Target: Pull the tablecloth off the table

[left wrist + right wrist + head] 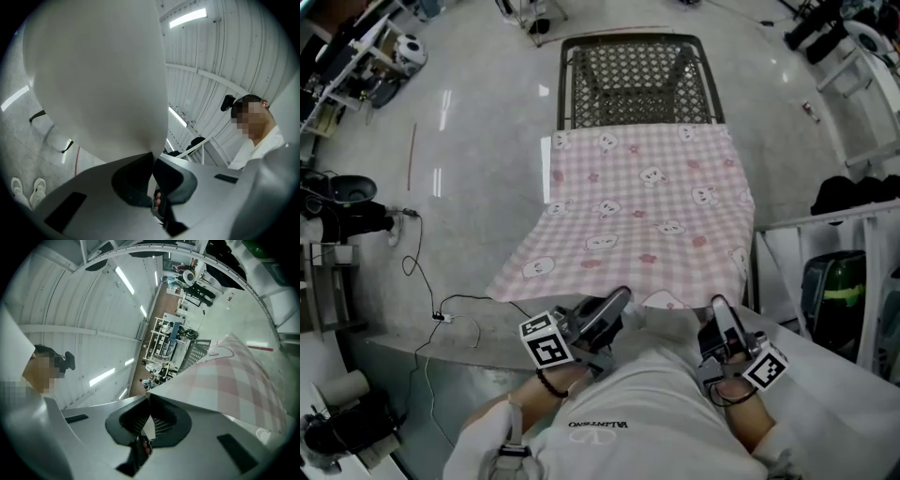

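Observation:
A pink checked tablecloth [642, 211] with small animal prints hangs stretched from the black mesh table [633, 80] toward me. In the head view my left gripper [622, 298] is shut on the cloth's near left edge and my right gripper [717, 307] is shut on its near right edge. The left gripper view shows the pale underside of the tablecloth [98, 75] rising from the shut left gripper [152, 161]. The right gripper view shows the tablecloth [234, 376] running out from the shut right gripper [149, 401].
The mesh table's far half is bare. Cables [431, 281] trail on the grey floor at left by equipment [342, 211]. A white frame [825, 225] and a dark bag [834, 295] stand at right. A person's face and white shirt show in the gripper views.

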{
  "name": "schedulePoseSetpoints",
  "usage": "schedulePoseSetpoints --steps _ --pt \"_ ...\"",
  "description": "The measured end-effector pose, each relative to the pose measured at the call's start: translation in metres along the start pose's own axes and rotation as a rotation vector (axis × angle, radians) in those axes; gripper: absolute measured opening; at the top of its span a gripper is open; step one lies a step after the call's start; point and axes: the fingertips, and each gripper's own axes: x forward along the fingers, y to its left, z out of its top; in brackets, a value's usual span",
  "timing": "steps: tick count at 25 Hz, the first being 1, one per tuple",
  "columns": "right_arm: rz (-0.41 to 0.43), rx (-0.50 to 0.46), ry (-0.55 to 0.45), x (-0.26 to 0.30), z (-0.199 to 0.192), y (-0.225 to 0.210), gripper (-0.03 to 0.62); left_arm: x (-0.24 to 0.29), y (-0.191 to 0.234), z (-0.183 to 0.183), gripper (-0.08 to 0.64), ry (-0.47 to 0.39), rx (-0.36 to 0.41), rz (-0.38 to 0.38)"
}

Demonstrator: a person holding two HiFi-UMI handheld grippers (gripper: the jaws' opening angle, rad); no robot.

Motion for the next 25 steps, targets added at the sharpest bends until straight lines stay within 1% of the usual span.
schedulePoseSetpoints --steps 4,8,14,17,20,23,25 --pt "0.037 0.010 0.001 -0.004 0.006 0.023 0.011 0.000 -0.024 0.005 0.003 0.028 0.001 -0.031" --pt "0.057 0.036 0.005 -0.005 0.010 0.040 0.011 0.001 -0.044 0.015 0.003 0.037 0.024 -0.063" --pt "0.110 0.027 -0.026 0.000 0.018 0.070 0.011 0.003 -0.068 0.030 0.003 0.051 0.052 -0.104" --pt "0.130 0.011 -0.036 -0.004 0.019 0.080 0.011 0.003 -0.080 0.033 0.003 0.064 0.081 -0.129" --pt "0.144 0.000 -0.045 -0.007 0.019 0.080 0.011 0.003 -0.082 0.036 0.003 0.065 0.108 -0.142" --pt "0.150 -0.022 -0.049 -0.001 0.020 0.083 0.011 0.004 -0.078 0.037 0.003 0.064 0.104 -0.135" --pt "0.154 -0.016 -0.056 -0.002 0.020 0.084 0.011 0.004 -0.077 0.037 0.003 0.065 0.099 -0.141"
